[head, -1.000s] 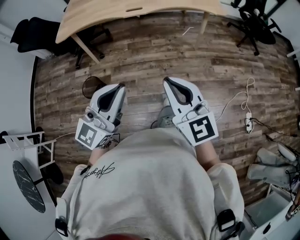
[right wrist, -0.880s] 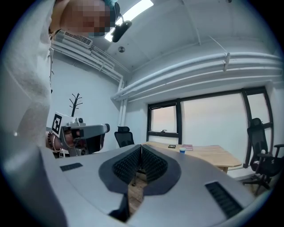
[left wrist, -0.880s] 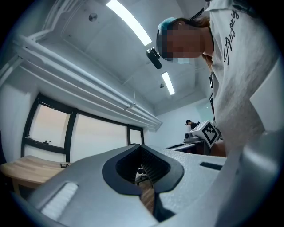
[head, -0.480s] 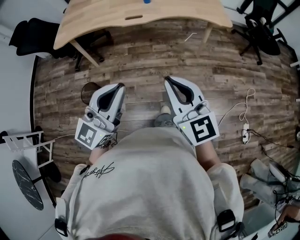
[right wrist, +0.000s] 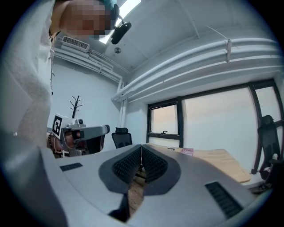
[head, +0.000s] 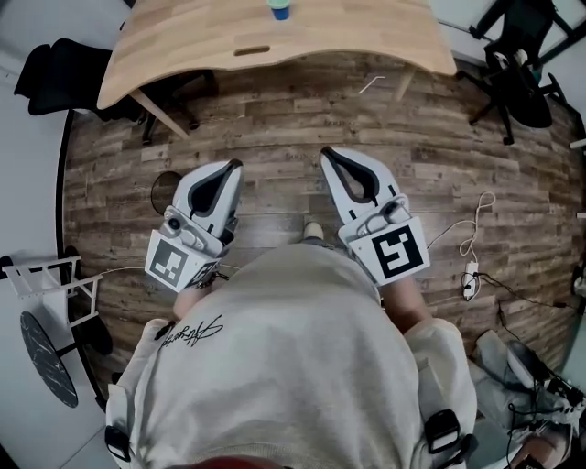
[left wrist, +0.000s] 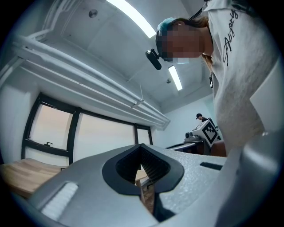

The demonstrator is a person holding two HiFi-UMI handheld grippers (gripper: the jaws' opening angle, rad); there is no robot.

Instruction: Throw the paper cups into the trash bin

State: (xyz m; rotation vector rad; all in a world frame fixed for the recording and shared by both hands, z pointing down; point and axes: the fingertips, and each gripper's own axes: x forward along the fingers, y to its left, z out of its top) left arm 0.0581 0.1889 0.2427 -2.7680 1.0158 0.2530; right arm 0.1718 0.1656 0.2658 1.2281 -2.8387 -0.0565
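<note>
Floor (head: 275, 110): wood planks are running across the room; a white cable (head: 472, 240) is trailing at the right.
Table (head: 183, 37): pale wood, is standing at the far side.
Paper cup (head: 279, 10): blue, is standing upright on the table, well apart from both grippers.
Left gripper (head: 236, 166): jaws are pressing together, gripping nothing.
Right gripper (head: 327, 153): clenched too, is carrying nothing.
Office chair (head: 517, 64): black, is sitting near the table's right end.

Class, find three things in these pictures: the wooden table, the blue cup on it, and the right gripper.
wooden table (head: 348, 32): head view, a bare part of its top.
blue cup (head: 279, 10): head view, its side, at the picture's top edge.
right gripper (head: 327, 154): head view, the tip of its closed jaws.
</note>
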